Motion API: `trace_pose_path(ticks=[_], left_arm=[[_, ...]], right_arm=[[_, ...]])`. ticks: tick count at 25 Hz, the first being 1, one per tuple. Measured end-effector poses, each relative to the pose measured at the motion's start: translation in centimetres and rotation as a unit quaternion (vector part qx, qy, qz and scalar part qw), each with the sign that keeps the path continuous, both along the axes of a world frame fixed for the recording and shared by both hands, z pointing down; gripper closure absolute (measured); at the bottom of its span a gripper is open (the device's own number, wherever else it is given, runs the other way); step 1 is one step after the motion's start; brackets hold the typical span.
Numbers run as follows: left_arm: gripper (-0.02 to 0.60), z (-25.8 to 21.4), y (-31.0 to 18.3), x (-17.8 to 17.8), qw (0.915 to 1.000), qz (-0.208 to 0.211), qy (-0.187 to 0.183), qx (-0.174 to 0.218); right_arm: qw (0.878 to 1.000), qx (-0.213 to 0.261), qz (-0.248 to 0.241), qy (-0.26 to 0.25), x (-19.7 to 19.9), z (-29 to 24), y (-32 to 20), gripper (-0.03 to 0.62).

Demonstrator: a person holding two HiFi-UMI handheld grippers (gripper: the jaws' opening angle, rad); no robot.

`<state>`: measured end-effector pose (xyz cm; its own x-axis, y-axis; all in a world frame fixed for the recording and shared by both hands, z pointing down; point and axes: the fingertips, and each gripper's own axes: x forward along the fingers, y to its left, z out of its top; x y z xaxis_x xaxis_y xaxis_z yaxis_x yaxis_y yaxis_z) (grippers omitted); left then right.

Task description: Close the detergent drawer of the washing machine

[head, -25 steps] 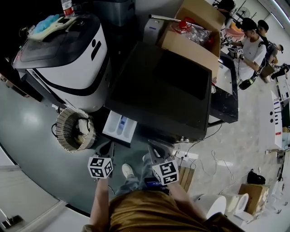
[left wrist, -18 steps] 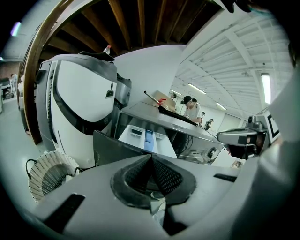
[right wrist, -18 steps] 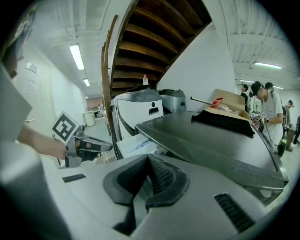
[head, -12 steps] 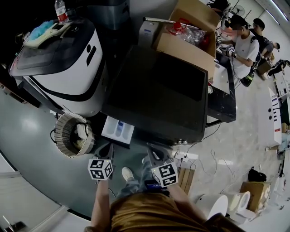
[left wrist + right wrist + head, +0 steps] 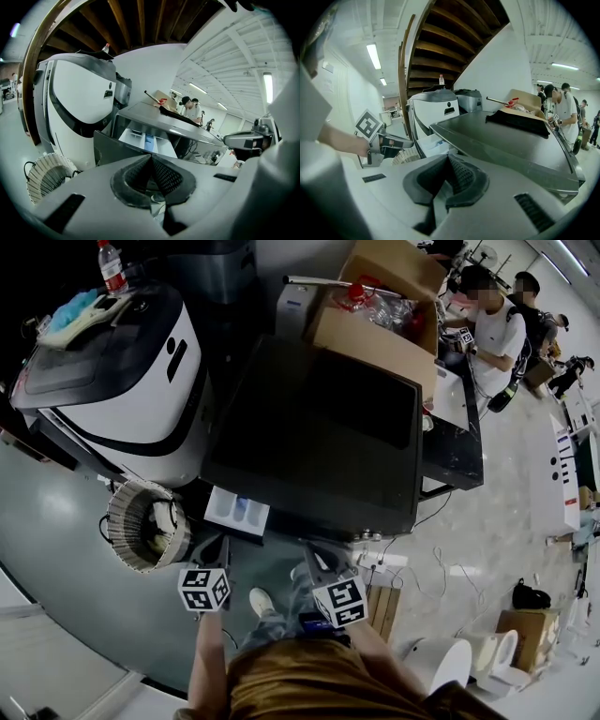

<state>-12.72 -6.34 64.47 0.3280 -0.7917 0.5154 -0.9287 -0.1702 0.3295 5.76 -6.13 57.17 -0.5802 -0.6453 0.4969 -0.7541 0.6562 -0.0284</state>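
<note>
The drawer [image 5: 236,511] has slid further into the washer [image 5: 319,427] but still juts out. The left gripper [image 5: 223,546], pressed together and empty, sits just before its front. The right gripper [image 5: 311,551] is likewise closed and idle. Best push squarely mid-front, straight inward.

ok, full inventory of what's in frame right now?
washing machine: one, dark, centre
detergent drawer: one, white, sticking out at the machine's front left
appliance: one, white and black, left of the machine
basket: one, woven, floor beside the drawer
cardboard box: one, brown, at the machine's far edge
bottle: one, clear, red cap, atop the appliance
people: at least two, upper right
left tool: one, grey, jaws together, empty, before the drawer
right tool: one, grey, jaws together, empty, before the machine
</note>
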Motion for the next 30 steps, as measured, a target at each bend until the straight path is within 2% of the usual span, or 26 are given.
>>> trace_pose_path(ticks=[30], left_arm=[[0.557,-0.2,-4.0,0.6,0.9998,-0.015,0.001,0.009]], right_arm=[[1.0,-0.023,0.004,0.011,1.9,0.9,-1.5,0.582]])
